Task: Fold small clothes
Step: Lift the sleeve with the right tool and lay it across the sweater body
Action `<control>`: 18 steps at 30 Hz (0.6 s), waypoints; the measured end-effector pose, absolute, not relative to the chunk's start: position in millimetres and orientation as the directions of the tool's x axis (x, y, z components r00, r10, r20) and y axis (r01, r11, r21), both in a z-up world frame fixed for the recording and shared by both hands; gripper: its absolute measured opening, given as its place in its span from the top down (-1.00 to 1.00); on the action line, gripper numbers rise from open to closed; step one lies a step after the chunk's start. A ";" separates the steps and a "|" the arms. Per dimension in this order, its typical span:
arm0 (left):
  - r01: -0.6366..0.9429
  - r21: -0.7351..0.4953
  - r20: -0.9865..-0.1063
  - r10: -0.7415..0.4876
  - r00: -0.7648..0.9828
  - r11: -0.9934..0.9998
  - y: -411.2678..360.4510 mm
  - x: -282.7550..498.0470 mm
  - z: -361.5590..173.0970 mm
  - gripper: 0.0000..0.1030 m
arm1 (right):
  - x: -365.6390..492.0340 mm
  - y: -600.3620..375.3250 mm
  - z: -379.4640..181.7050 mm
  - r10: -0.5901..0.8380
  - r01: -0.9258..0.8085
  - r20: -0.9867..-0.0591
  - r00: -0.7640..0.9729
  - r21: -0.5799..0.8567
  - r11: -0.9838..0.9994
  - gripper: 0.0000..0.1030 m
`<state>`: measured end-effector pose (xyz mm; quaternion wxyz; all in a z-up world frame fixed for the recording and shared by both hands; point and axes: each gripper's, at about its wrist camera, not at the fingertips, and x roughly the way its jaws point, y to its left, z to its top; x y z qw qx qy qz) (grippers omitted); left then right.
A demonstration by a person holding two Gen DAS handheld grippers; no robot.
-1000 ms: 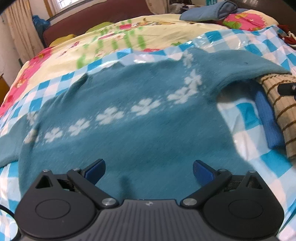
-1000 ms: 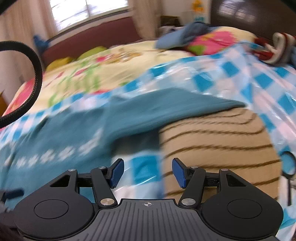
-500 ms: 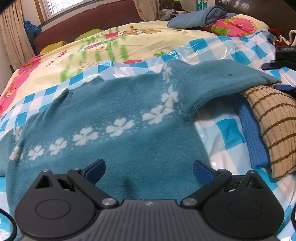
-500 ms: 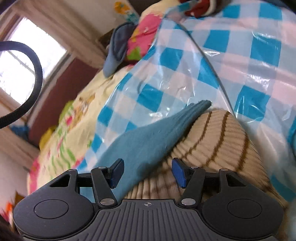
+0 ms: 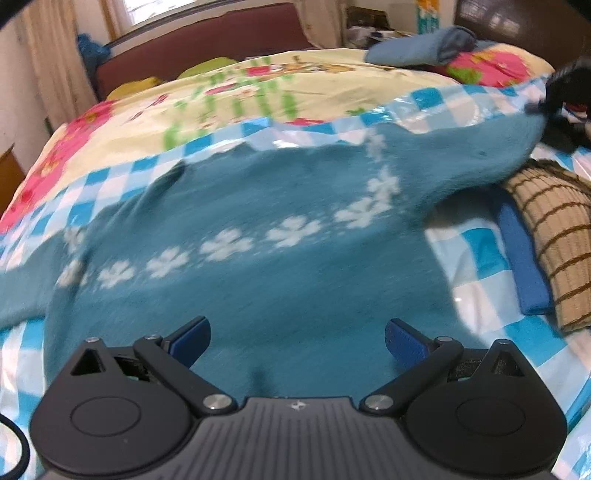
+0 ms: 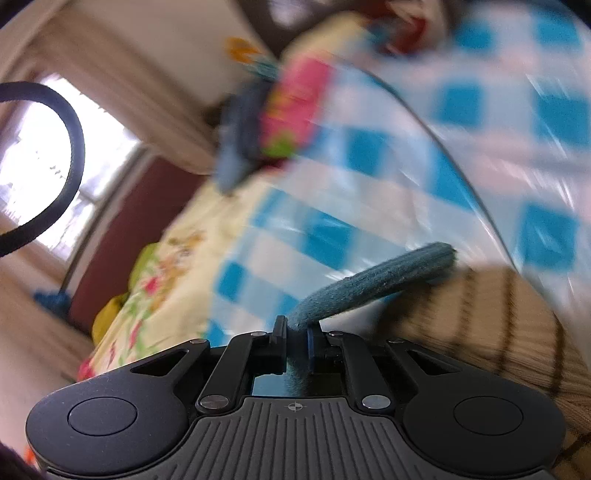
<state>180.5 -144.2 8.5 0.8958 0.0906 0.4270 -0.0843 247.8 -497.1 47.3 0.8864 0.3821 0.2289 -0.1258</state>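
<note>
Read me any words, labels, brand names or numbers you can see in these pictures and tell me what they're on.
None can be read.
The quilt has cartoon prints, but any lettering is too blurred to make out.
The poster on the far wall is too small and blurred to read.
The sweater has only white flower shapes, no text.

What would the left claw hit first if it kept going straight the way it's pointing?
Most likely the teal sweater: the open left claw aims across its body, spread on the checkered sheet. How high the claw sits above the fabric is unclear.
</note>
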 end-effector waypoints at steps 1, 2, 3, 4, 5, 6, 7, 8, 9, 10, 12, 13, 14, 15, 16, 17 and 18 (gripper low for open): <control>0.217 0.081 -0.781 -0.073 0.620 0.973 -136.7 179.4 7.4 -1.00 | 249.1 -483.4 57.5 -0.027 0.356 -0.479 0.877 0.613 0.706 0.80; 0.200 0.072 -0.782 -0.070 0.619 0.977 -125.4 177.7 6.1 -1.00 | 251.8 -465.2 68.7 0.000 0.308 -0.456 0.890 0.602 0.737 0.80; 0.186 0.067 -0.782 -0.064 0.619 0.980 -116.5 176.1 4.8 -1.00 | 255.3 -449.2 77.6 0.026 0.267 -0.439 0.898 0.592 0.761 0.80; 0.170 0.062 -0.781 -0.058 0.621 0.984 -106.5 174.8 3.7 -1.00 | 260.3 -424.8 88.1 0.063 0.209 -0.417 0.907 0.575 0.791 0.80; 0.151 0.056 -0.779 -0.051 0.625 0.987 -95.5 173.6 2.5 -1.00 | 263.8 -404.3 95.3 0.097 0.162 -0.403 0.910 0.560 0.813 0.80; 0.128 0.052 -0.777 -0.041 0.628 0.990 -82.9 172.5 1.3 -1.00 | 269.0 -377.7 101.9 0.137 0.105 -0.391 0.910 0.537 0.837 0.80; 0.110 0.049 -0.775 -0.032 0.631 0.993 -71.9 171.4 -0.2 -1.00 | 274.1 -351.4 105.7 0.175 0.051 -0.386 0.906 0.510 0.859 0.80; 0.089 0.044 -0.774 -0.022 0.633 0.995 -59.6 170.7 -2.0 -1.00 | 278.1 -324.4 107.1 0.211 0.000 -0.388 0.897 0.479 0.878 0.80; 0.064 0.040 -0.771 -0.010 0.637 0.997 -46.1 169.7 -4.3 -1.00 | 282.5 -290.4 105.1 0.250 -0.062 -0.399 0.882 0.429 0.901 0.80; 0.039 0.039 -0.767 0.005 0.641 0.998 -33.1 168.4 -7.0 -1.00 | 284.9 -262.6 100.5 0.277 -0.111 -0.413 0.868 0.382 0.918 0.80; -0.004 0.042 -0.762 0.035 0.647 0.999 -13.1 166.3 -12.4 -1.00 | 289.0 -202.7 81.0 0.339 -0.226 -0.466 0.817 0.283 0.932 0.81; -0.023 0.043 -0.759 0.048 0.649 0.999 -4.2 164.8 -14.7 -1.00 | 289.1 -178.7 68.4 0.364 -0.272 -0.496 0.788 0.249 0.929 0.81; -0.041 0.045 -0.755 0.061 0.652 0.998 5.0 163.1 -17.2 -1.00 | 288.3 -152.4 52.2 0.383 -0.326 -0.535 0.753 0.201 0.924 0.81; -0.057 0.048 -0.752 0.073 0.655 0.997 14.0 161.1 -19.6 -1.00 | 286.8 -133.3 38.7 0.389 -0.369 -0.569 0.725 0.156 0.916 0.81; -0.067 0.049 -0.749 0.081 0.658 0.997 19.6 160.7 -21.7 -1.00 | 284.4 -112.8 23.1 0.384 -0.411 -0.610 0.694 0.103 0.906 0.81; -0.076 0.046 -0.745 0.084 0.662 0.996 26.3 159.4 -23.9 -1.00 | 282.4 -96.2 8.2 0.362 -0.435 -0.649 0.670 0.052 0.899 0.79; -0.082 0.042 -0.742 0.085 0.665 0.996 30.1 159.4 -25.4 -1.00 | 279.6 -85.2 -2.7 0.344 -0.451 -0.674 0.654 0.017 0.892 0.78</control>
